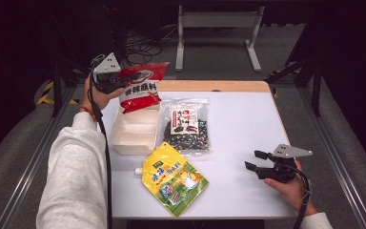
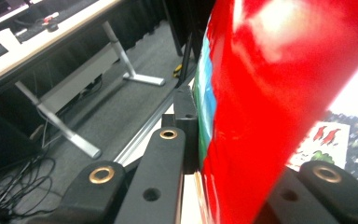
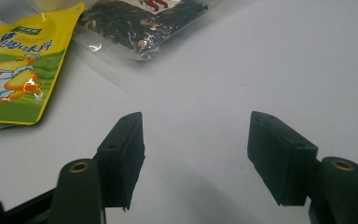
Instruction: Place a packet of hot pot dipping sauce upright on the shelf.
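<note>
The left gripper [image 1: 124, 78] is clenched on the red packet [image 1: 140, 86], pinching it near its upper left edge; in the left gripper view the glossy red film [image 2: 265, 93] is squeezed flat between the two black jaws. The packet hangs upright from that grip, its long axis running top to bottom, at the far left of the table [image 1: 248, 124]. Its lower edge dips right at the far end of the white tray [image 1: 134, 131], which lies directly beneath it and slightly nearer. So the move to come looks like a short drop straight down and a little toward the person, laying the packet into the tray.

To the right of the tray, just beside it, lies the clear bag of dark seeds [image 1: 187, 126]; nearer, the yellow spout pouch [image 1: 173, 179] lies at a slant.

The right gripper [image 1: 256, 166] rests at the near right, released, its jaws spread over bare tabletop with nothing between them. It is well apart from the tray, so the left hand is by far the nearer one.
</note>
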A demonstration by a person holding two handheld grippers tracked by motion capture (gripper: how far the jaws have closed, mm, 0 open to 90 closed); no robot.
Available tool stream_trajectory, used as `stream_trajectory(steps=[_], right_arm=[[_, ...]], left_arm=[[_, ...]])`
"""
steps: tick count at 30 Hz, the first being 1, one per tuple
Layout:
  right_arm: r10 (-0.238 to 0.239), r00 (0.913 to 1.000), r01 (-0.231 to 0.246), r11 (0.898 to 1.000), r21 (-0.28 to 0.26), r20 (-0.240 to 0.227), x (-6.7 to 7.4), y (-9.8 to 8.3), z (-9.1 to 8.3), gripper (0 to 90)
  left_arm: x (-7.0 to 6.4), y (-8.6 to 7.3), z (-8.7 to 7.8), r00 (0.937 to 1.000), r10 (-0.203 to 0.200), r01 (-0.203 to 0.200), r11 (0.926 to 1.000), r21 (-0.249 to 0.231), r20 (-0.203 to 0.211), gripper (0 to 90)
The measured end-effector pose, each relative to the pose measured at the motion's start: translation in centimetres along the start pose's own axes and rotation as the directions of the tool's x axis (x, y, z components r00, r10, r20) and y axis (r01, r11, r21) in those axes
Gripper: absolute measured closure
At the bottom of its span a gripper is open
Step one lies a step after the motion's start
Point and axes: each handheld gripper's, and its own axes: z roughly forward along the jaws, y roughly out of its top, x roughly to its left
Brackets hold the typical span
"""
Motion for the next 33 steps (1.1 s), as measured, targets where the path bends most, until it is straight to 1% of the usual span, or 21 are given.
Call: stream_trajectory(steps=[3,4,7,8,9,12,15,16,18,20,22,23,24,25,26,27,28,29,30,31,33], right_arm=[[0.008,0.9999,-0.008,1.000,0.005,0.006,0.0,-0.1,0.0,36.3],[0.017,0.9998,-0.017,1.000,0.007,0.009,0.0,-0.2,-0.1,36.2],[0.023,0.9996,-0.023,1.000,0.008,0.016,0.0,-0.3,-0.1,36.1],[0.025,0.9995,-0.026,1.000,0.012,0.019,0.1,-0.4,-0.2,36.1],[0.024,0.9995,-0.024,1.000,0.013,0.020,0.0,-0.4,-0.2,36.1],[0.030,0.9994,-0.030,0.999,0.016,0.019,0.0,-0.5,-0.1,36.0],[0.031,0.9994,-0.031,0.999,0.021,0.013,0.0,-0.5,-0.1,35.8],[0.029,0.9995,-0.029,0.999,0.022,0.012,0.0,-0.5,0.0,35.7],[0.031,0.9995,-0.032,0.999,0.024,0.010,0.0,-0.6,0.1,35.7],[0.030,0.9995,-0.030,0.999,0.026,0.002,0.0,-0.6,0.1,35.4],[0.028,0.9996,-0.028,0.999,0.026,-0.003,-0.1,-0.6,0.1,35.3],[0.028,0.9996,-0.028,0.999,0.026,-0.006,-0.1,-0.5,0.1,35.2],[0.027,0.9996,-0.027,0.999,0.026,-0.009,-0.2,-0.5,0.1,35.1],[0.030,0.9995,-0.029,0.999,0.025,-0.014,-0.2,-0.5,0.1,35.0],[0.031,0.9993,-0.031,0.999,0.024,-0.019,-0.2,-0.6,0.1,35.0],[0.031,0.9993,-0.031,0.999,0.024,-0.023,-0.3,-0.6,0.1,35.0],[0.033,0.9991,-0.033,0.999,0.027,-0.026,-0.3,-0.6,0.1,35.0],[0.038,0.9989,-0.038,0.999,0.026,-0.028,-0.4,-0.6,0.1,35.0],[0.038,0.9988,-0.037,0.999,0.024,-0.032,-0.4,-0.6,0.2,35.0],[0.039,0.9986,-0.038,0.999,0.023,-0.035,-0.5,-0.6,0.2,35.0],[0.039,0.9986,-0.038,0.999,0.024,-0.035,-0.5,-0.6,0.2,35.0]], left_arm=[[0.3,-0.2,0.2,1.0000,0.006,-0.006,1.0000,0.005,-0.001,89.4],[0.5,-0.7,0.4,0.9999,-0.006,0.006,1.0000,-0.005,0.009,89.3],[0.7,-1.2,0.7,0.9998,-0.018,0.018,0.9998,-0.002,0.008,89.2],[0.8,-1.7,1.0,0.9993,-0.032,0.032,0.9995,0.001,0.017,89.2],[0.8,-1.9,1.2,0.9995,-0.031,0.030,0.9995,0.008,0.013,89.2],[0.8,-2.4,1.4,0.9986,-0.052,0.052,0.9986,-0.006,0.007,89.0],[0.7,-2.7,1.7,0.9974,-0.071,0.071,0.9975,-0.001,0.009,88.1],[0.6,-3.0,1.8,0.9962,-0.087,0.087,0.9962,-0.002,0.009,86.7],[0.4,-3.4,2.0,0.9952,-0.098,0.098,0.9952,0.005,0.004,84.5],[0.1,-4.1,2.0,0.9910,-0.134,0.134,0.9910,-0.003,-0.005,78.4],[-0.3,-4.9,1.9,0.9884,-0.152,0.152,0.9884,0.004,0.001,77.1],[-0.5,-5.4,1.9,0.9880,-0.155,0.155,0.9873,0.036,-0.002,76.4],[-0.5,-5.4,1.9,0.9880,-0.155,0.155,0.9873,0.036,-0.002,69.2],[-0.9,-6.2,2.1,0.9864,-0.164,0.163,0.9817,0.099,0.008,68.7],[-1.1,-6.5,2.1,0.9875,-0.156,0.152,0.9797,0.131,0.022,74.0],[-1.3,-6.7,2.2,0.9879,-0.153,0.147,0.9767,0.156,0.025,76.2],[-1.4,-6.8,2.3,0.9873,-0.157,0.150,0.9733,0.174,0.027,74.9],[-1.5,-6.8,2.4,0.9875,-0.155,0.147,0.9700,0.194,0.027,76.2],[-1.5,-6.8,2.6,0.9884,-0.151,0.144,0.9649,0.219,0.014,77.7],[-1.6,-6.7,2.8,0.9908,-0.136,0.132,0.9625,0.237,-0.003,80.1],[-1.6,-6.3,3.1,0.9927,-0.116,0.121,0.9624,0.243,-0.033,83.3]])
